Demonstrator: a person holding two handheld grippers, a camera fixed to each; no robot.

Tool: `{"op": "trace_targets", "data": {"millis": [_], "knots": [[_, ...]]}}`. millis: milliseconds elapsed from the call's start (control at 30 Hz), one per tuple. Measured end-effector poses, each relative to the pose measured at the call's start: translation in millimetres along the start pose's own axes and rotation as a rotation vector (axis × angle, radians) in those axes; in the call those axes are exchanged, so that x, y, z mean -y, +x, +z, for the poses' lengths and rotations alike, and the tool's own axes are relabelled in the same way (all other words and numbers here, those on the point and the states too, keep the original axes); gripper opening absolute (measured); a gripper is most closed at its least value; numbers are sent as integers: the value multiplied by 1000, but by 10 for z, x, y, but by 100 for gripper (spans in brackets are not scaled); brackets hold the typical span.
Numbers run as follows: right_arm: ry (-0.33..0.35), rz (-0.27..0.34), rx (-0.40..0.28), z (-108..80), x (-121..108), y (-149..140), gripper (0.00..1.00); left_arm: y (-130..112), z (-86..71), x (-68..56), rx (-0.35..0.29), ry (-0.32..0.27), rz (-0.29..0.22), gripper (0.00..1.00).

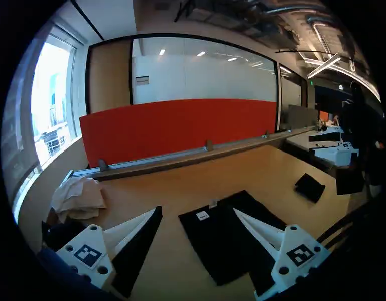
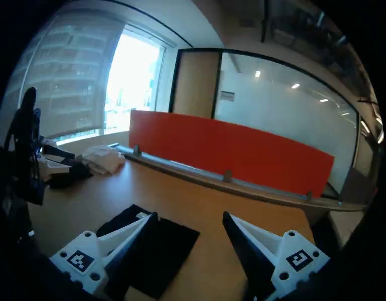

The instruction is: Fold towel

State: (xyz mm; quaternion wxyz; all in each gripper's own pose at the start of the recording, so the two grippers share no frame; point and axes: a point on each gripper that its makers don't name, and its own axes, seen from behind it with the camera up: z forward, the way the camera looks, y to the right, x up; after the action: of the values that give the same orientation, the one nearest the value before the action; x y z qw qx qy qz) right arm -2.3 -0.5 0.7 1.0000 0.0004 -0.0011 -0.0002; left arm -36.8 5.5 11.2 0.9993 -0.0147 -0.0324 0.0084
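Left gripper (image 1: 197, 209) gaping wide, nothing between fingers. Right gripper (image 2: 189, 214) same: wide, empty. Both hover above wooden table (image 1: 253, 170). Black towel (image 1: 228, 241) lies flat just below them, ungripped, white tag (image 1: 203, 215) up. Small folded black cloth (image 1: 309, 187) well apart; pale cloth heap (image 1: 78, 196) near orange divider (image 1: 177, 128). Judgement: folding barely begun; edge grab and every fold left.

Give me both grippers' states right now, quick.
Left gripper: open, holding nothing.
Right gripper: open, holding nothing.
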Motion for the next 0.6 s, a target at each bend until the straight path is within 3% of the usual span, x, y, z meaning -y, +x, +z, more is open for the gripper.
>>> {"op": "trace_targets", "data": {"millis": [600], "knots": [[88,0,190,255,321,-1322,100,-1137,271,-349,210,-99,23,94]]}}
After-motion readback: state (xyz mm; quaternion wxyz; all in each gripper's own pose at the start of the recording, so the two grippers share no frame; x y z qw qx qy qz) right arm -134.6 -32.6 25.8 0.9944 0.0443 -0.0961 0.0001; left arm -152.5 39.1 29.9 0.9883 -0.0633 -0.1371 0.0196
